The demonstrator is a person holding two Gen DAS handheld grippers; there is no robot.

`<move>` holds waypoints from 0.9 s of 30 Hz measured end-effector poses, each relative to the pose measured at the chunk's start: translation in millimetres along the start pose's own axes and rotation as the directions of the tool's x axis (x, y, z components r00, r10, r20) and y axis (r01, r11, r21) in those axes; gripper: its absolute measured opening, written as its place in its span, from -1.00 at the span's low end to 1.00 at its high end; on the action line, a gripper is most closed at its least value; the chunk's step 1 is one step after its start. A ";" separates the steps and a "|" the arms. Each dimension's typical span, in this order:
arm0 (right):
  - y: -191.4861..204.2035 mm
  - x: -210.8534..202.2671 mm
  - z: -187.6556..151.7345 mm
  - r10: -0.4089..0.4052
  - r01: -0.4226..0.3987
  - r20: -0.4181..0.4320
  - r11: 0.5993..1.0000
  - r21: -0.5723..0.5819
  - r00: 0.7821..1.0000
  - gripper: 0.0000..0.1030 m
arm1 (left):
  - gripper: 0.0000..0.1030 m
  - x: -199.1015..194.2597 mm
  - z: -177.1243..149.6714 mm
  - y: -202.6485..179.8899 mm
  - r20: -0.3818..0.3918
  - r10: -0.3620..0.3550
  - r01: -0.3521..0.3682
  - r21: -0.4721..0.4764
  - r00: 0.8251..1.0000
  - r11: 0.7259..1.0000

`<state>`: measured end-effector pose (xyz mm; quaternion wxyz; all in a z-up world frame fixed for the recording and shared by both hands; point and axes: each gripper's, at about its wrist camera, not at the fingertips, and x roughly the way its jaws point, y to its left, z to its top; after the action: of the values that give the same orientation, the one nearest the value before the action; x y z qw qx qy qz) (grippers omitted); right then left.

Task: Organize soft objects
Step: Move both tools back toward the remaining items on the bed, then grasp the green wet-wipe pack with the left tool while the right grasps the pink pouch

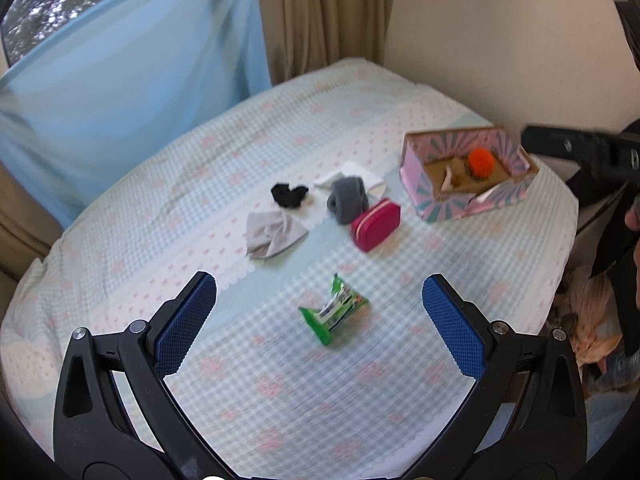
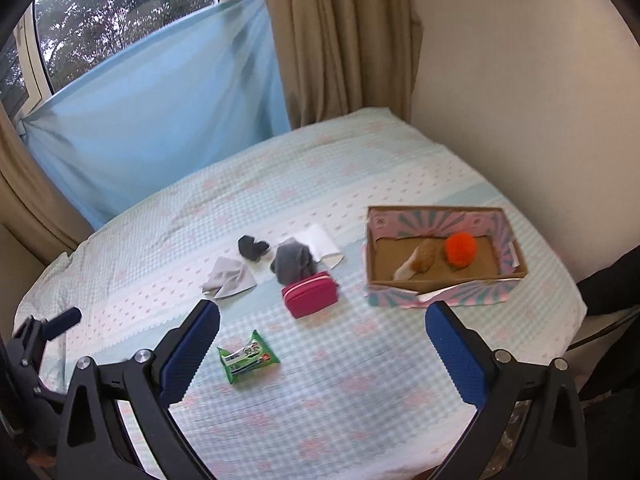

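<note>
Both views are motion-blurred, so the print on the green plastic wipes packet (image 1: 333, 309) cannot be read, and the tan-and-white soft item (image 2: 416, 265) inside the box cannot be identified; a crumpled pale bundle (image 1: 592, 312) off the bed's right edge is partly cut off. Container: 1 open pink-and-teal striped cardboard box (image 2: 440, 296) on the bed's right side, holding 2 things, the tan-and-white item and a fluffy orange pom-pom ball (image 2: 460, 249), side by side on the brown floor of the box. Loose on the pale blue checked bedspread with pink motifs (image 2: 340, 400): a magenta zipped fabric pouch (image 2: 310, 294) touching a rolled grey knit piece (image 2: 292, 262), which overlaps a flat white folded cloth (image 2: 322, 242); a small black crumpled sock-like piece (image 2: 253, 247); a light grey knotted cloth (image 2: 230, 278); the green packet lies apart, nearest the cameras. Left gripper (image 1: 320, 288): blue-padded jaws spread wide, empty, hovering above the packet. Right gripper (image 2: 322, 316): jaws spread wide, empty, above the bedspread between pouch and box
</note>
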<state>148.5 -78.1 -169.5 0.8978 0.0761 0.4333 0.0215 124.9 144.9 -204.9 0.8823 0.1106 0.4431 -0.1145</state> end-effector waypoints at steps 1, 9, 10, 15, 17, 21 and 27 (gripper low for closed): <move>2.5 8.6 1.4 0.005 -0.005 -0.013 1.000 0.000 1.000 0.99 | 0.99 8.2 -0.9 2.7 -0.012 -0.001 0.001 0.002 1.000 1.000; 18.9 102.5 9.9 0.028 -0.021 -0.134 0.998 0.053 0.991 0.99 | 0.99 89.9 -11.1 18.5 -0.137 -0.032 0.039 0.052 0.990 0.998; 20.1 114.1 9.7 0.026 -0.017 -0.150 0.998 0.061 0.988 0.99 | 0.99 100.5 -13.0 19.2 -0.152 -0.036 0.045 0.061 0.988 0.997; 19.5 180.6 5.7 0.042 -0.005 -0.258 0.990 0.143 0.965 0.99 | 0.99 157.7 -29.6 18.3 -0.253 -0.065 0.090 0.091 0.965 0.992; 18.0 200.8 4.3 0.037 0.014 -0.294 0.985 0.170 0.955 0.99 | 0.99 179.7 -37.9 13.3 -0.295 -0.077 0.113 0.107 0.952 0.988; 8.7 243.7 1.0 0.043 0.053 -0.363 0.967 0.250 0.931 0.99 | 0.99 213.5 -47.5 3.1 -0.350 -0.089 0.148 0.147 0.933 0.978; -4.1 296.7 2.2 0.032 0.125 -0.449 0.940 0.316 0.893 0.99 | 0.99 257.4 -56.4 -6.9 -0.430 -0.111 0.190 0.146 0.896 0.971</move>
<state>335.1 -51.4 -398.5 0.7476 0.2107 0.6272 -0.0579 229.8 128.3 -446.2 0.7410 0.1787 0.6167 -0.1967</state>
